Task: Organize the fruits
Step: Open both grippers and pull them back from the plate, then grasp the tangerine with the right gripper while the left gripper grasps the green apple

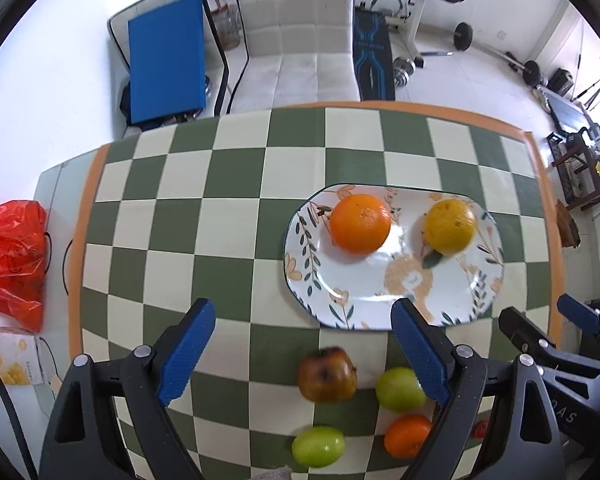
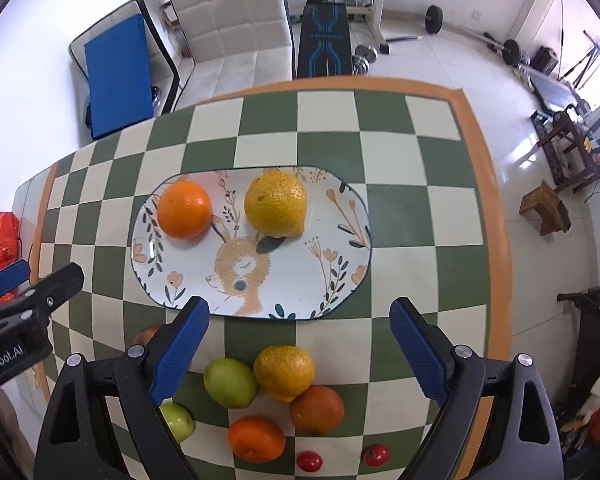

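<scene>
- Left hand-held gripper (image 1: 304,350): jaws spread wide with nothing between the blue pads, hovering over the checked tabletop (image 1: 236,184) just short of the plate's near rim.
- Red bag (image 1: 12,256) lies off the cloth at 9 o'clock in the left view.
- Plate (image 2: 340,240): oval, deer print, mid-tabletop. On it an orange (image 2: 185,210) at 10 o'clock and a lemon (image 2: 276,204) at 12 o'clock, close but apart.
- Loose fruit sits on the cloth at the plate's 6 o'clock, between the right fingers:
  - brown apple (image 1: 327,374), half hidden behind the left finger in the right view;
  - two green fruits (image 2: 230,382), one touching a second lemon (image 2: 284,372);
  - a dull orange (image 2: 317,410) touching that lemon at its 5 o'clock;
  - a bright small orange (image 2: 256,439) nearest the camera;
  - two small red fruits (image 2: 309,461) at the bottom edge, well apart from each other.
- Right hand-held gripper (image 2: 300,348): jaws wide apart, empty, hanging above the loose fruit.
</scene>
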The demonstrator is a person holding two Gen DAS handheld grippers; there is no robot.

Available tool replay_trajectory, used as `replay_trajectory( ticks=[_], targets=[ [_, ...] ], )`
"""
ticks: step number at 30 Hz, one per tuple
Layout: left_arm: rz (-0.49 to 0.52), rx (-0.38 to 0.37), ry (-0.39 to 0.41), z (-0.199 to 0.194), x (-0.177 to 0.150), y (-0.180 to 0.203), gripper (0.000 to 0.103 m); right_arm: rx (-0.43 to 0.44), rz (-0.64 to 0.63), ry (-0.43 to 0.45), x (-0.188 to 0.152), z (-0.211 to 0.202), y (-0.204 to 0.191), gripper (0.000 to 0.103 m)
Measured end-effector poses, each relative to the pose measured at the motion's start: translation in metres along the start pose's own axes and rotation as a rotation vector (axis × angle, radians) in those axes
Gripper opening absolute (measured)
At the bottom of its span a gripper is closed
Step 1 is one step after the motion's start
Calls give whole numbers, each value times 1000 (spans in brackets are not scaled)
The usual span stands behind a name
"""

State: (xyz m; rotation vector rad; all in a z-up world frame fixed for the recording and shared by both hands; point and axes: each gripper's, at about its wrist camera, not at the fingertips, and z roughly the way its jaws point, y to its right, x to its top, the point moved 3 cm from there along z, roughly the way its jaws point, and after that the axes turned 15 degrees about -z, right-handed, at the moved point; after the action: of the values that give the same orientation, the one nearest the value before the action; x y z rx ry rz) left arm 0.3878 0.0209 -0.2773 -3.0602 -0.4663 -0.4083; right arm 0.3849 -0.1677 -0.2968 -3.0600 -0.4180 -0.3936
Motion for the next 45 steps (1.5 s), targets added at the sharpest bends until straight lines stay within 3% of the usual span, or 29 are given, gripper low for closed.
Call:
replay_trajectory(
  ticks=[14, 23, 24, 26, 33, 36, 39, 41, 43, 45],
  targets=[
    [44, -82, 145, -98, -45, -8, 90, -27, 22, 155, -49, -112, -11, 94],
    [38, -124, 163, -125, -62, -14, 90, 16, 72, 223, -72, -156, -15, 94],
    [39, -119, 156, -122, -62, -15, 90, 29, 84, 220, -75, -152, -13, 94],
    [39, -88, 139, -110, -63, -17, 103, 36, 95, 191, -78, -140, -10, 94],
    [28, 48, -27, -25, -90, -36, 103, 194, 101, -65, -119, -16, -26, 94],
    [23, 101, -124, 14, -109, -47, 103, 224, 84, -166, -140, 36, -44, 81],
    [13, 137, -200, 43, -125, -57, 103, 255, 83, -234, -155, 80, -59, 78],
    [-6, 146, -243, 56, -131, -62, 103, 256, 66, -260, -160, 100, -67, 77],
    [-26, 144, -279, 67, -135, -64, 103, 269, 44, -286, -164, 115, -74, 66],
    [-31, 134, -304, 75, -138, -62, 103, 265, 21, -286, -167, 116, -77, 66]
  ],
)
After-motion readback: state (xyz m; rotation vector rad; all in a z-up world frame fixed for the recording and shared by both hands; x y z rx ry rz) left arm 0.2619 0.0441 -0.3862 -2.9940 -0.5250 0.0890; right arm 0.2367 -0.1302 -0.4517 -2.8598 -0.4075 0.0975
